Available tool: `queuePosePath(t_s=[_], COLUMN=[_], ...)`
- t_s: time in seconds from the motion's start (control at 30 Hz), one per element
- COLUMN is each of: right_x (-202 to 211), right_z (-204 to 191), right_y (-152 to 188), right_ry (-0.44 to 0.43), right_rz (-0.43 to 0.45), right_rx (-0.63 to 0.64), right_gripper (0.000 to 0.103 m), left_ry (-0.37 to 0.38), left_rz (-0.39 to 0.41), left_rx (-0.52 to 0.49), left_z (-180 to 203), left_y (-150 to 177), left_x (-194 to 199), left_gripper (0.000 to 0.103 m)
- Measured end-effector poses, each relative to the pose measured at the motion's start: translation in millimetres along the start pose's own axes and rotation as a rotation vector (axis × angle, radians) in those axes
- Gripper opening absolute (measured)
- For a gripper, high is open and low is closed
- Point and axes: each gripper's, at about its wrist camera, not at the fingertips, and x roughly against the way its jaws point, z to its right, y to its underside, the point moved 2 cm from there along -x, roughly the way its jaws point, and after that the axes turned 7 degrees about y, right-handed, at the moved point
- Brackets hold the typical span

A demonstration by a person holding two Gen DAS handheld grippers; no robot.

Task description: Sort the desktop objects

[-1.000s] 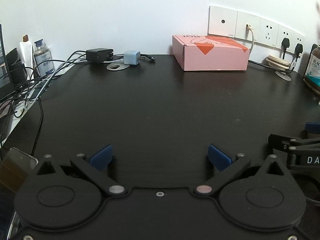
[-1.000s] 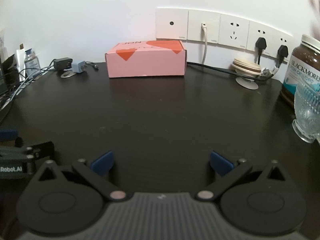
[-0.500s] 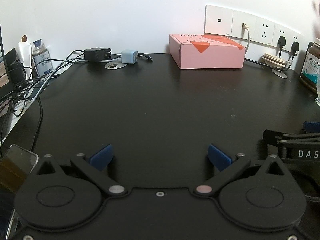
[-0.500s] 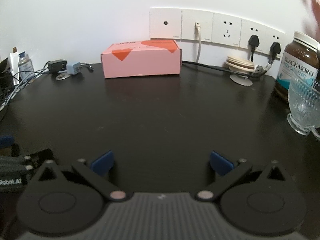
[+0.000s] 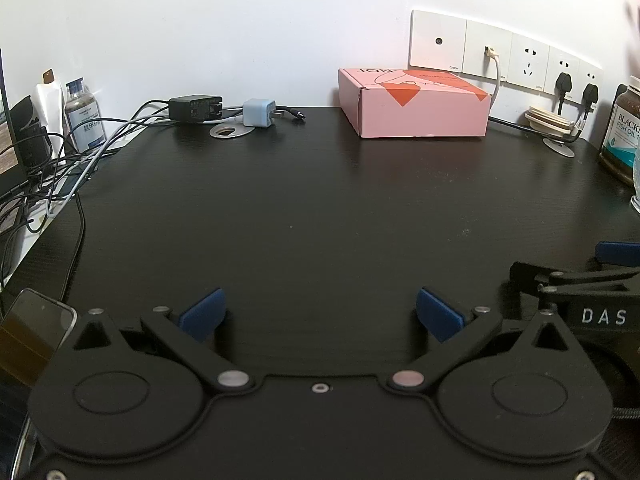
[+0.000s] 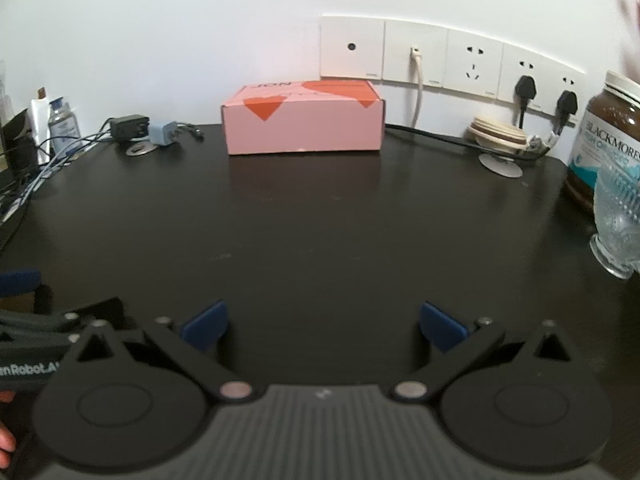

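A pink cardboard box [image 5: 416, 108] [image 6: 304, 122] stands at the back of the black desk [image 5: 320, 216], against the wall. Left of it lie a black power adapter [image 5: 195, 108] [image 6: 129, 127] and a light blue charger [image 5: 258, 112] [image 6: 164, 133]. A brown supplement jar [image 6: 608, 140] [image 5: 624, 128] and a clear glass cup [image 6: 620, 220] stand at the right edge. My left gripper [image 5: 320, 314] is open near the front of the desk, holding nothing. My right gripper [image 6: 322, 322] is open beside it, to its right, also holding nothing.
Tangled cables [image 5: 52, 168] and a small bottle [image 5: 84, 116] crowd the left edge. A phone [image 5: 28, 328] lies at the front left. Wall sockets [image 6: 448, 60] with plugs sit behind; a cream cable reel on a stand [image 6: 500, 136] is at the back right.
Both views have shifted a little: the box and sockets sit slightly differently in frame, and the jar and cup have drifted in the right wrist view. Both grippers stay open.
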Motion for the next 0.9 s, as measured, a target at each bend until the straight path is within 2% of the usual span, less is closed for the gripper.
queuePosePath(t_s=[0.9], right_x=[-0.4], right_z=[-1.4], right_y=[0.6], right_ry=[-0.003], right_rz=[0.000], right_rx=[0.001], right_gripper=[0.102], left_ry=[-0.002], left_rz=[0.000], left_rx=[0.001], left_z=[0.5], left_y=[0.1], left_x=[0.5], left_gripper=[0.103])
